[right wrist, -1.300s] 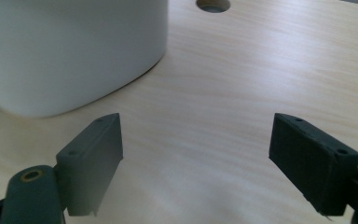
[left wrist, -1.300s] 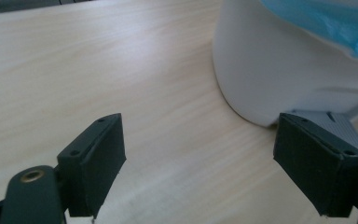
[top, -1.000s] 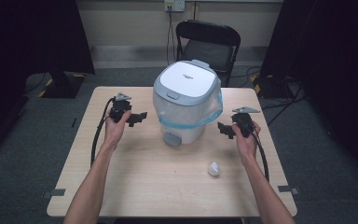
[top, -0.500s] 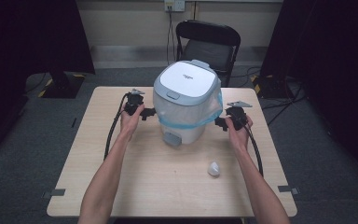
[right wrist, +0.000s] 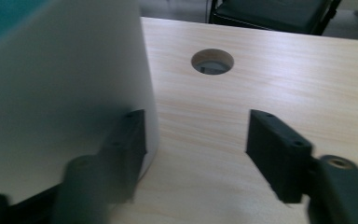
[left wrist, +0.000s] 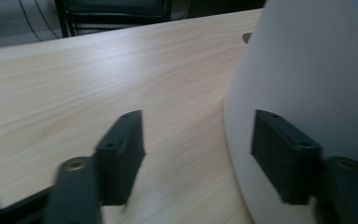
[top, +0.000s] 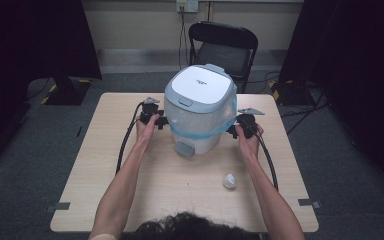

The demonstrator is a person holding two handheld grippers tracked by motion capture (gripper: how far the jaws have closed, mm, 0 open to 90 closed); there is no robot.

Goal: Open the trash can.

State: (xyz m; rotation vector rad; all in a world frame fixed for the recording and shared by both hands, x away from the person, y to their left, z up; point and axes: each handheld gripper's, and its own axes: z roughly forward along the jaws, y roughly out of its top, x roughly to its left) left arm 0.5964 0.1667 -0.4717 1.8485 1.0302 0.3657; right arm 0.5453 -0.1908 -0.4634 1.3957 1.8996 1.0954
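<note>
On the pale wooden table (top: 130,200) the white rounded appliance with a grey lid and a blue band (top: 200,112) stands near the middle. The left gripper (top: 161,121) has moved in against the appliance's left flank, its jaws just closing but apart with nothing between them. The right gripper (top: 232,131) has come to the right flank likewise, so I judge a two-handed lift or push is being prepared.

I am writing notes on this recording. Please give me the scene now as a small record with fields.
main thing: white rounded plastic appliance with grey lid, upright on the table
surface: light wooden table
left gripper: at the appliance's left side, jaws just closing, one jaw against the wall, gap between them bare
right gripper: at the appliance's right side, jaws just closing, one jaw beside the wall
other thing: small white crumpled object, near the right forearm
behind: black folding chair
</note>
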